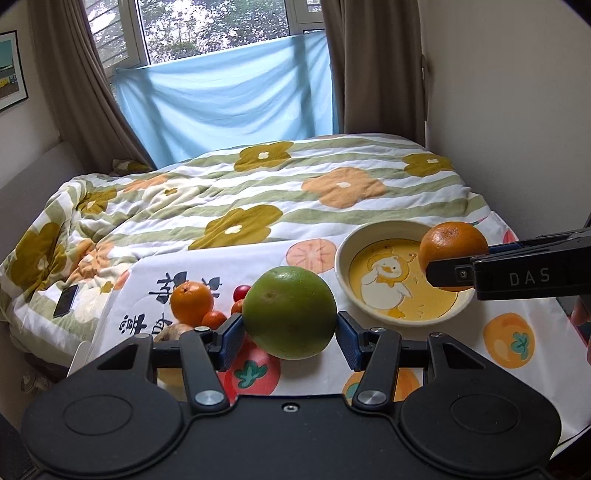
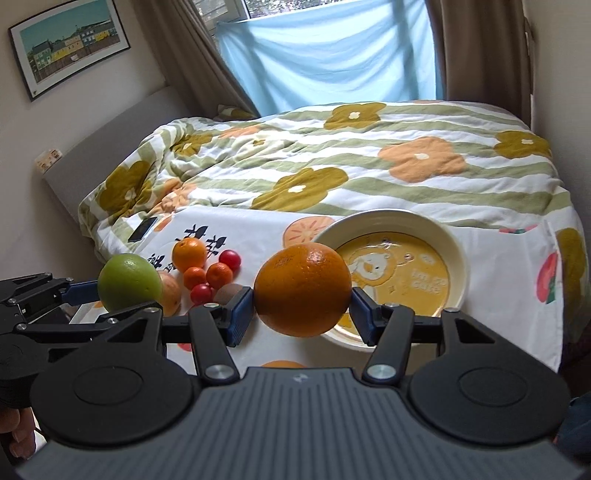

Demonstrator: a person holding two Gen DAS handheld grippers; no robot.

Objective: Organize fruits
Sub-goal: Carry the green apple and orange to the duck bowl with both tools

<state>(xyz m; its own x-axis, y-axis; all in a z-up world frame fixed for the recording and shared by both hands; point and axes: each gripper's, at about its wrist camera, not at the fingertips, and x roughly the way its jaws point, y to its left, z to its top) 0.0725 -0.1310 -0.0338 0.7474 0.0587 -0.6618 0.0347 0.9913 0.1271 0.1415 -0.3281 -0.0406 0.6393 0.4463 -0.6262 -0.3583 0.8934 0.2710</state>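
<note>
L tool (image 1: 290,332) I grip green fruit (image 1: 290,312) | R tool (image 2: 303,312) I grip orange (image 2: 303,291) at bowl (image 2: 458,251) | both lifted above cloth (image 1: 424,332)

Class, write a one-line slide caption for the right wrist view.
Right gripper carries an orange toward the duck bowl; left gripper holds a green fruit.

Bed with floral quilt (image 1: 280,192) fills room. Window (image 1: 207,26), brown curtains (image 1: 373,66), blue sheet (image 1: 229,99) across it. Framed print (image 2: 70,40) on the wall.
</note>
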